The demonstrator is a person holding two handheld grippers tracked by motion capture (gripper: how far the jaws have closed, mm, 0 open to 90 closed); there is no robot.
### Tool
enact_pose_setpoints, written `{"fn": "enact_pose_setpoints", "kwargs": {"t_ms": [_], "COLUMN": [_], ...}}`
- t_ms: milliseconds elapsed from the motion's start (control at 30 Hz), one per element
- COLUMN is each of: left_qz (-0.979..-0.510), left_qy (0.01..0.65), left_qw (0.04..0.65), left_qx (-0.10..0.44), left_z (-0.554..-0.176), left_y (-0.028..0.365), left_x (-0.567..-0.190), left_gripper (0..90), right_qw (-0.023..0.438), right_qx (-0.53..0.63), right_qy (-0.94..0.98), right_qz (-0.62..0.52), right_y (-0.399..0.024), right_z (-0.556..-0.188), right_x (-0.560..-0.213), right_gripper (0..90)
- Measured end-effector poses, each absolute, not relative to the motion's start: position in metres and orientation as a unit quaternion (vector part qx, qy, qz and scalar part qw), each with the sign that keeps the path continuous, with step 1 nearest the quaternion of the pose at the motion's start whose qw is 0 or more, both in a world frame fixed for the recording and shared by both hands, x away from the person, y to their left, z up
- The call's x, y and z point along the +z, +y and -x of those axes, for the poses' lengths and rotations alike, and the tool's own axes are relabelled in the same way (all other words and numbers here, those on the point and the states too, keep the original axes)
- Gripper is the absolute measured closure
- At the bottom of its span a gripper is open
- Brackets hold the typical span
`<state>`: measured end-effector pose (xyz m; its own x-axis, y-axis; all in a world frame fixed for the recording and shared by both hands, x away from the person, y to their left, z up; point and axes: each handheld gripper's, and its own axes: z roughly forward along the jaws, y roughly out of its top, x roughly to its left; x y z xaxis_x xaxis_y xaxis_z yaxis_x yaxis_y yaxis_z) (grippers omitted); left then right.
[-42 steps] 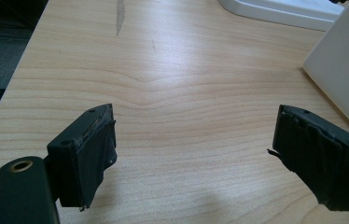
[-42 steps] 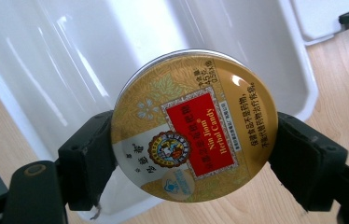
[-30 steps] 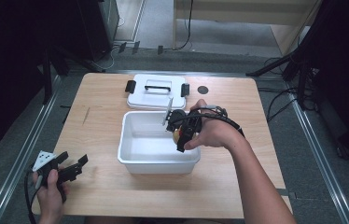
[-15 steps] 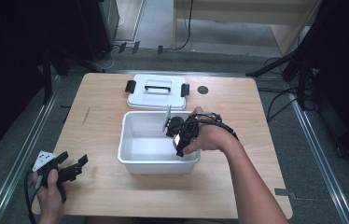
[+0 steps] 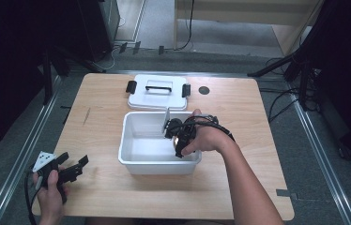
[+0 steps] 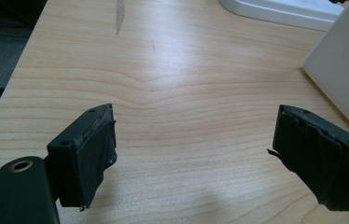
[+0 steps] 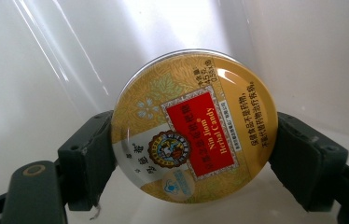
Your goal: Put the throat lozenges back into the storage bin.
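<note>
While a wooden table [image 5: 108,197] spreads under everything, a white plastic bin [image 5: 131,140] sits at its middle with no lid on. Its white lid [image 5: 157,96], with a black handle and black side clips, lies flat just behind it. Over the bin's right side a hand brings the right gripper [image 7: 193,154] down inside, jaws clamped on the rim of a round gold candy tin [image 7: 196,126] with a red label, held on edge above the bin floor. Near the table's front left corner the left gripper [image 6: 193,154] hovers low, jaws wide apart and holding nothing.
</note>
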<state>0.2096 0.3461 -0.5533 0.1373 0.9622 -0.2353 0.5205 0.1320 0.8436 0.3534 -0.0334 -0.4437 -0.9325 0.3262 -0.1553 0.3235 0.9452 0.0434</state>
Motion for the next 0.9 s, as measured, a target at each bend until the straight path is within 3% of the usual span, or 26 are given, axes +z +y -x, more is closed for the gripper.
{"fn": "enact_pose_setpoints", "kwargs": {"t_ms": [600,900], "left_qz": [-0.610,-0.610], "left_qy": [0.608,0.608], "left_qw": [0.444,0.444], "left_qx": [0.248,0.249], "left_z": [-0.210,-0.210], "left_y": [0.346,0.346], "left_x": [-0.553,-0.553], "left_gripper": [14.0,14.0], "right_qw": [0.080,0.076], "right_qx": [0.017,0.054], "right_qy": [0.981,0.977], "right_qz": [-0.177,-0.192], "right_y": [-0.035,-0.041], "right_z": [-0.354,-0.351], "right_x": [-0.440,-0.422], "right_gripper": [17.8,19.5]}}
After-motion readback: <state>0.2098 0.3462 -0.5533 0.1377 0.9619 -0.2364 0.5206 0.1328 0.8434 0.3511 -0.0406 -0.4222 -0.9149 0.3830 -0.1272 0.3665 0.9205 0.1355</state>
